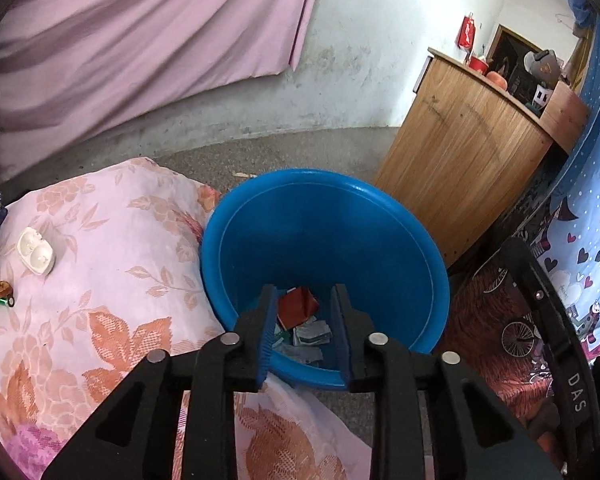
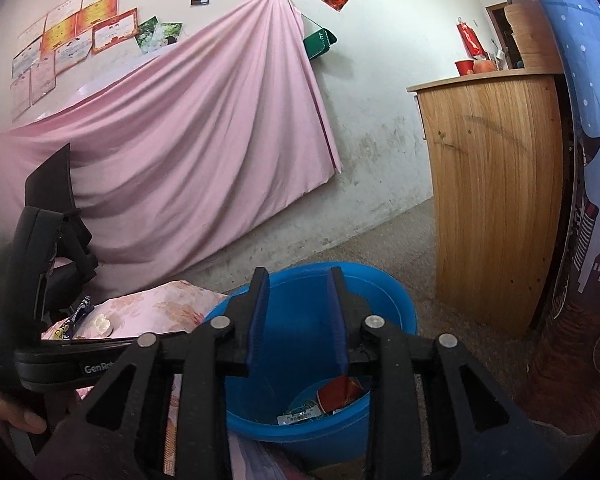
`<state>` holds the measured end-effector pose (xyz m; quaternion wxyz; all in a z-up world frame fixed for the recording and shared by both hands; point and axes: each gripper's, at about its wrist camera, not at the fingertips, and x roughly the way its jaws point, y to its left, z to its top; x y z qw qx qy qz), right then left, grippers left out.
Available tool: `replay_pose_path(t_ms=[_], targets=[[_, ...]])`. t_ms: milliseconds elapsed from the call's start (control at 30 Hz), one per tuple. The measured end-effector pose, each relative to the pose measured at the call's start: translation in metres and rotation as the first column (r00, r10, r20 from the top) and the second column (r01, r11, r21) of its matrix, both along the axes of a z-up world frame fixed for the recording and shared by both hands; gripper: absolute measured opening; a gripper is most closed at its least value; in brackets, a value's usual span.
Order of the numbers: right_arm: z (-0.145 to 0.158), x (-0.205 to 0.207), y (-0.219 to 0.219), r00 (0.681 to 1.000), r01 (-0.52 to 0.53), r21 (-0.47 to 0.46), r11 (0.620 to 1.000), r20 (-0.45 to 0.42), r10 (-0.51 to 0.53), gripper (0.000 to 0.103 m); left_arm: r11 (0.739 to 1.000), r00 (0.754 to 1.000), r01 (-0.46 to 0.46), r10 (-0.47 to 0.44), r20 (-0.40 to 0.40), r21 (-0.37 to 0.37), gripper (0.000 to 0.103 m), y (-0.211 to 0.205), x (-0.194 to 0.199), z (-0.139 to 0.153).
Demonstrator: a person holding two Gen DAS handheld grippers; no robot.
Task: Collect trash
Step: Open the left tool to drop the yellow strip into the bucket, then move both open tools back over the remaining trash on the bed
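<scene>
a: where does the trash sit now?

b: down in the blue plastic bucket [image 1: 328, 240], a red wrapper [image 1: 298, 304] on top of pale paper scraps [image 1: 310, 336]. the bucket stands on the floor, touching the near-right edge of the floral bedspread [image 1: 100, 280].

a: and the grippers?

b: the left gripper [image 1: 305, 320] hangs over the bucket's mouth, jaws partly apart, nothing between them. the right gripper [image 2: 298, 316] points across the rim, jaws moderately wide, also empty. i'd judge both are aimed there so pieces fall inside.

a: anything left?

b: a white two-cup tray [image 1: 36, 250] and small bits [image 1: 2, 294] lie far left on the bedspread, possibly next.
</scene>
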<state>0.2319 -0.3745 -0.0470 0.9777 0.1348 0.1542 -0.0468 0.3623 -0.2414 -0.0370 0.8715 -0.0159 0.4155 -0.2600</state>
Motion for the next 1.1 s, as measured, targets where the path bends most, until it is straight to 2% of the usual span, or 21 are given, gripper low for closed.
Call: replay_pose_path(t_ms=[67, 333, 400, 433, 500, 567, 700, 833, 900, 1100], targets=[[0.000, 0.000, -0.001, 1.000, 0.001, 0.005, 1.000, -0.001, -0.001, 0.063, 1.000, 1.000, -0.013, 0.013, 0.015, 0.001, 0.024, 0.004, -0.003, 0.003], [0.002, -0.003, 0.002, 1.000, 0.003, 0.003, 1.000, 0.010, -0.003, 0.073, 0.996, 0.991, -0.091, 0.093, 0.096, -0.027, 0.047, 0.038, -0.025, 0.014], [0.004, -0.003, 0.004, 1.000, 0.004, 0.002, 1.000, 0.017, -0.004, 0.077, 0.992, 0.985, -0.117, 0.121, 0.120, -0.038, 0.061, 0.048, -0.032, 0.018], [0.006, -0.005, 0.005, 1.000, 0.008, -0.003, 1.000, 0.021, -0.008, 0.078, 0.989, 0.981, -0.137, 0.142, 0.132, -0.046, 0.064, 0.055, -0.036, 0.021], [0.007, -0.007, 0.006, 1.000, 0.014, -0.005, 1.000, 0.026, -0.014, 0.083, 0.983, 0.971, -0.175, 0.183, 0.152, -0.061, 0.084, 0.065, -0.042, 0.025], [0.009, -0.009, 0.007, 0.999, 0.020, -0.006, 1.000, 0.029, -0.020, 0.089, 0.970, 0.953, -0.228, 0.240, 0.186, -0.080, 0.090, 0.078, -0.050, 0.030], [0.014, -0.018, 0.011, 0.998, 0.041, -0.002, 0.999, 0.036, -0.041, 0.103, 0.960, 0.925, -0.273, 0.281, 0.257, -0.066, 0.091, 0.097, -0.065, 0.038], [0.019, -0.025, 0.019, 0.999, 0.027, 0.005, 1.000, 0.039, -0.027, 0.103, 0.951, 0.903, -0.302, 0.310, 0.298, -0.072, 0.092, 0.114, -0.085, 0.045], [0.021, -0.029, 0.024, 0.999, 0.012, 0.003, 1.000, 0.041, -0.012, 0.103, 0.945, 0.889, -0.316, 0.326, 0.321, -0.085, 0.099, 0.120, -0.091, 0.049], [0.029, -0.039, 0.040, 0.999, -0.015, -0.018, 1.000, 0.035, 0.016, 0.103, 0.932, 0.853, -0.347, 0.360, 0.379, -0.105, 0.099, 0.143, -0.117, 0.059]])
